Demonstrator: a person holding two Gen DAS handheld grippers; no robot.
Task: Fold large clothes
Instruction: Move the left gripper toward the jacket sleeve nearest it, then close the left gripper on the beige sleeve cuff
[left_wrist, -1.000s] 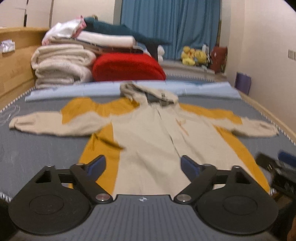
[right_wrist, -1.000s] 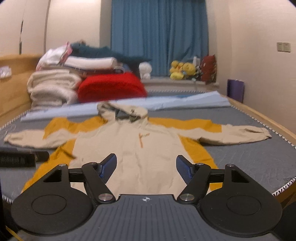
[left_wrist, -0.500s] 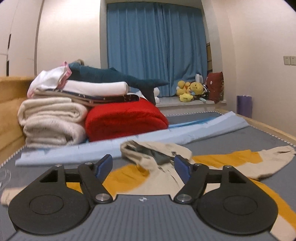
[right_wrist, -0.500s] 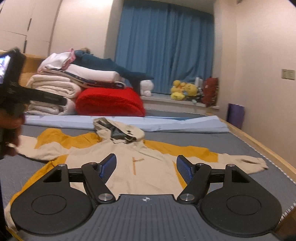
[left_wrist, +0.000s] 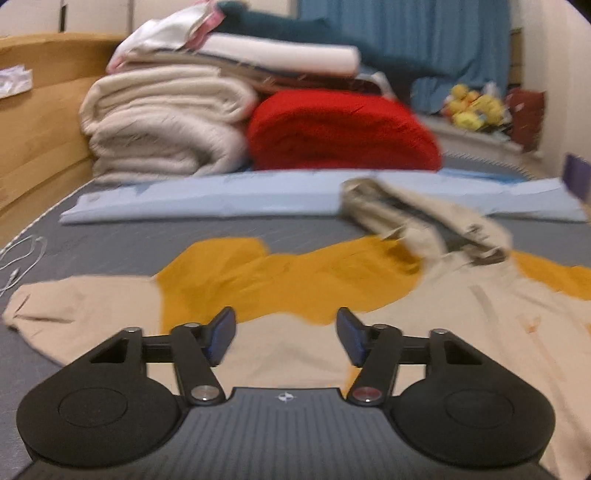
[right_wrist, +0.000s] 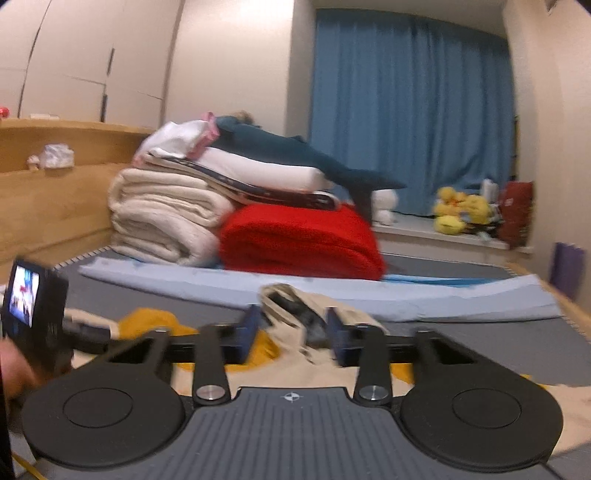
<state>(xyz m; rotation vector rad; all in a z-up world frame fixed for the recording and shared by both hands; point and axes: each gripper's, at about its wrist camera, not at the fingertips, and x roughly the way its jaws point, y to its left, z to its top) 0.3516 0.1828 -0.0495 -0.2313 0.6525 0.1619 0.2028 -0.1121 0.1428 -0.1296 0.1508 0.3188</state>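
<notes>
Left wrist view shows the soft, limp hoodie (left_wrist: 424, 332) spread on the bed (left_wrist: 122, 236), best pinched at its sleeve at 9 o'clock, left gripper (left_wrist: 282, 334) and right gripper (right_wrist: 291, 332) both closing, neither pressing cloth.

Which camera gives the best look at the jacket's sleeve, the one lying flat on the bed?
The left wrist view. It shows the sleeve spread flat, cuff to yellow shoulder, just beyond the left tool. In the right wrist view that sleeve is mostly hidden behind the other tool, and only a yellow bunch shows.
</notes>
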